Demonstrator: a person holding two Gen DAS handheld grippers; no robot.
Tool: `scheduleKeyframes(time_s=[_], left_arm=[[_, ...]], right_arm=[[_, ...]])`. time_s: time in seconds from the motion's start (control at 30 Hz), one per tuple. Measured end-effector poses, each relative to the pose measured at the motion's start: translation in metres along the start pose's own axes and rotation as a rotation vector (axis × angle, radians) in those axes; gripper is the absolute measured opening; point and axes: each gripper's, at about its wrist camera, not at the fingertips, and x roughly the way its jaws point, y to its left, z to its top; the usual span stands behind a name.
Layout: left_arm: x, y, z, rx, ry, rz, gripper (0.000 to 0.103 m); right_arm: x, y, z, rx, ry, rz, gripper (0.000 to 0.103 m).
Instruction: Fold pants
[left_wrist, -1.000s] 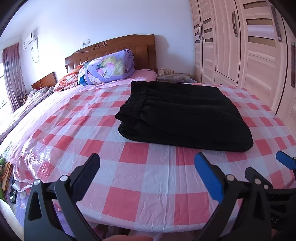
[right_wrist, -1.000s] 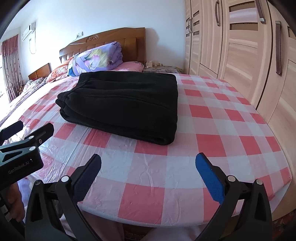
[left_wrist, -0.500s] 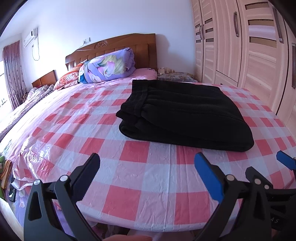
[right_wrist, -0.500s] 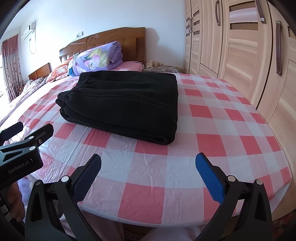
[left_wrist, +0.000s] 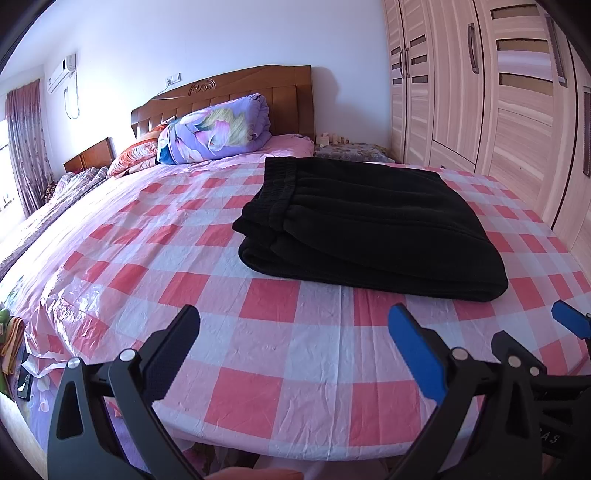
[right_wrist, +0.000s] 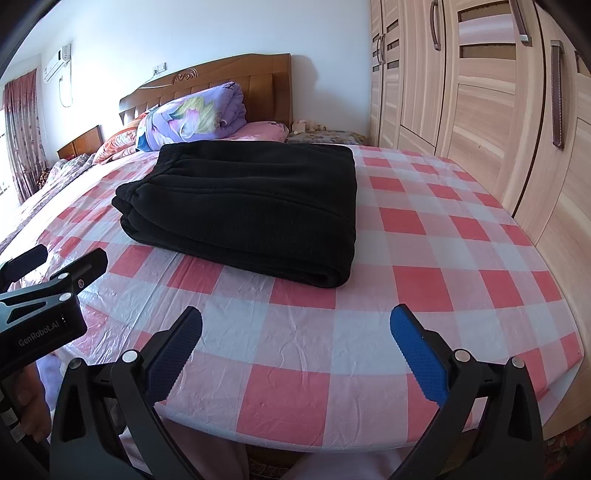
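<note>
Bedroom w/ a bed (left_wrist: 258, 350) under a pink-and-white checked plastic sheet, wooden headboard (left_wrist: 229, 92) at far end, wardrobe (right_wrist: 480, 92) along the right. Black pants (left_wrist: 369, 229) lie folded in a neat stack mid-bed, waistband twd the left side. Left gripper (left_wrist: 293, 349) and right gripper (right_wrist: 295, 347) both hover over near edge of bed, jaws wide apart, holding nothing, well short of the pants

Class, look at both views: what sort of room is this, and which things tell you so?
A bedroom, most likely in a home: a bed with a wooden headboard, a folded quilt at its head, and a tall wardrobe alongside.
</note>
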Motion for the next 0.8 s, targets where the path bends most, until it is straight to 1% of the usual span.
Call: scheduleKeyframes(time_s=[0.8], left_arm=[[0.0007, 0.0016, -0.003, 0.0, 0.005, 0.007, 0.102]], right_arm=[[0.0019, 0.0016, -0.0063, 0.012, 0.012, 0.008, 0.099]])
